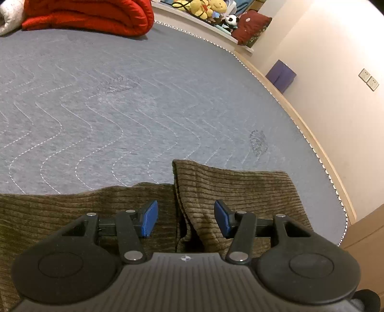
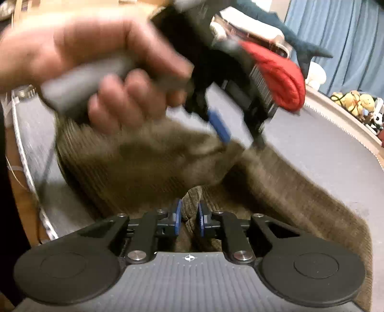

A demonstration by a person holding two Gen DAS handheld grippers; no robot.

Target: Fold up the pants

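Brown corduroy pants [image 1: 240, 192] lie on the grey quilted bed [image 1: 120, 108] near its front edge. In the left wrist view my left gripper [image 1: 186, 218] hangs open just above them. A raised fold of the cloth runs up between its blue pads [image 1: 150, 218], which stand apart from it. In the right wrist view my right gripper [image 2: 189, 216] is shut on a bunched fold of the pants [image 2: 144, 163], its pads close together with cloth pinched between. Beyond it a hand [image 2: 96, 60] holds the blurred left gripper [image 2: 240, 141] over the cloth.
A rolled red quilt [image 1: 91, 16] lies at the far end of the bed, with plush toys [image 1: 204, 8] and a dark red cushion [image 1: 252, 26] on a ledge behind. A purple box [image 1: 280, 75] stands on the floor by the wall, past the bed's right edge [image 1: 312, 146].
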